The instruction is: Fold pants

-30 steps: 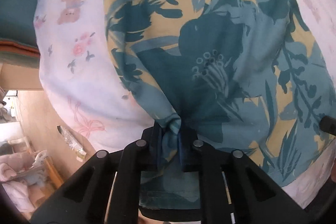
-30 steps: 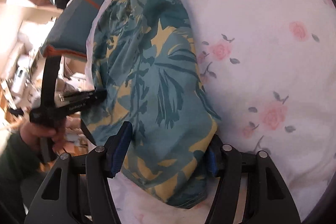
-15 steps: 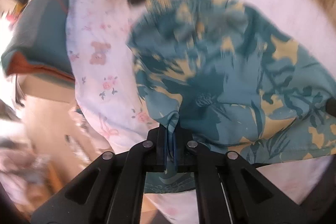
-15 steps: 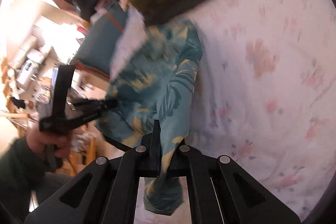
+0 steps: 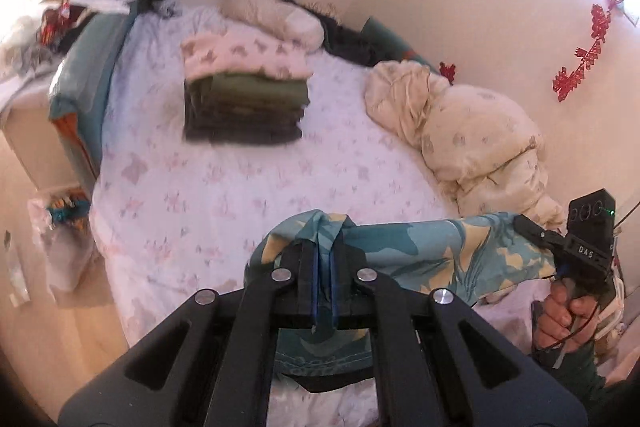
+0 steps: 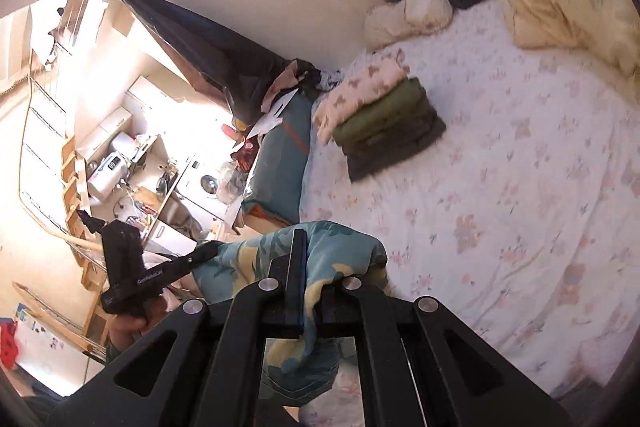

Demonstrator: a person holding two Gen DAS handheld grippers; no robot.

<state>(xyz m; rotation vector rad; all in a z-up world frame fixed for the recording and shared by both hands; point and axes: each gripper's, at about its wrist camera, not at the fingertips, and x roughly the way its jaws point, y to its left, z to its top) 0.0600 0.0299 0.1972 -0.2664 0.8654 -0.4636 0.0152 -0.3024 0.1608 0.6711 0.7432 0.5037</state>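
Moved: pants [image 5: 432, 247] lifted off bed [image 5: 248, 187], right jaws now closed | left gripper [image 5: 325, 291] clamps one fabric edge | right gripper [image 6: 310, 301] clamps the other | cloth stretched between, above the sheet.

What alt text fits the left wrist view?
The left tool is shut on blue and yellow patterned pants, stretched across to the right tool above a flowered bed. A stack of folded clothes sits farther back.

My left gripper [image 5: 324, 267] jaws clamp the leaf-print pants [image 5: 420, 247], stretched taut to the right gripper [image 5: 532, 227] above the floral bed [image 5: 240, 187].
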